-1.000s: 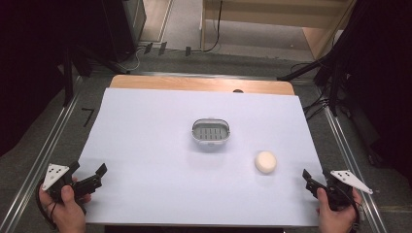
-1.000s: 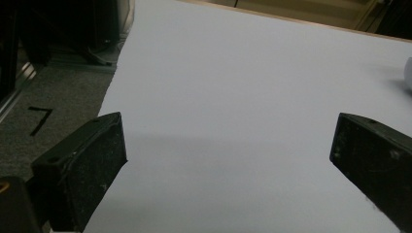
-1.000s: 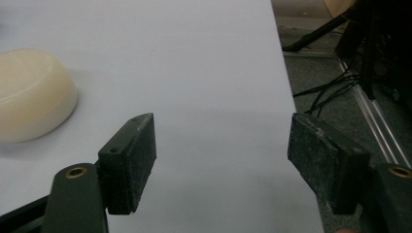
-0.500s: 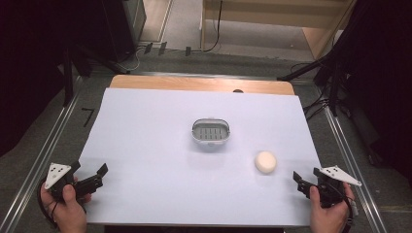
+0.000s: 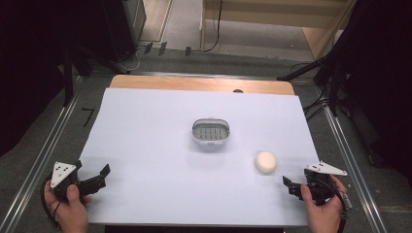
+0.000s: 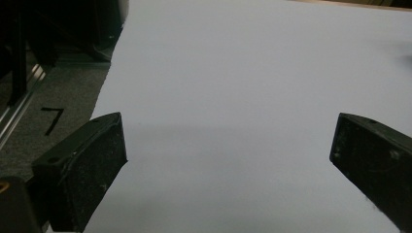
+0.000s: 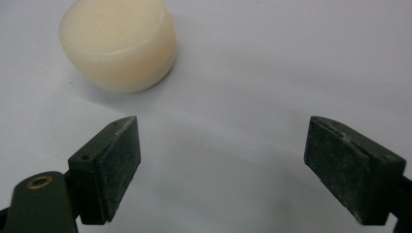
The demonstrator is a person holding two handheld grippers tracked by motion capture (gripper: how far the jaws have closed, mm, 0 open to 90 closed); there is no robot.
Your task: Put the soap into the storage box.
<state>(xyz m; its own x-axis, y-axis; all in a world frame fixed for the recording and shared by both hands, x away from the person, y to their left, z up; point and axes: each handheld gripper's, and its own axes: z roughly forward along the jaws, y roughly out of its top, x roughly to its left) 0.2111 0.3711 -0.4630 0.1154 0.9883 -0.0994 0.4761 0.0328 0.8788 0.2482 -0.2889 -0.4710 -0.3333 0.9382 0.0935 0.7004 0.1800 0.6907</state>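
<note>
Right gripper (image 5: pixel 291 185) has slid in from the surface's right edge toward the soap (image 5: pixel 266 161) since the earlier high views, and its jaws have just been opening, nothing between them. Now spread wide, empty. Reads as an approach for a pick of the soap, grasp not yet begun. Soap is a pale round bar lying flat on the white surface (image 5: pixel 145 145), right of centre, near the front; soap dish (image 5: pixel 210 132) sits well apart from it, up and to the left, mid-surface, empty as far as the grating shows. In the right gripper view the soap (image 7: pixel 118 42) lies ahead of the jaws and off toward the left one, not between them, no contact; gripper (image 7: pixel 221 165) would probably need to go forward and shift left to straddle it. Left gripper (image 5: pixel 97 177) unchanged at the front left corner, jaws parted wide, holding nothing; left gripper view (image 6: pixel 228 160) has bare white surface between its jaws, floor at the left.
</note>
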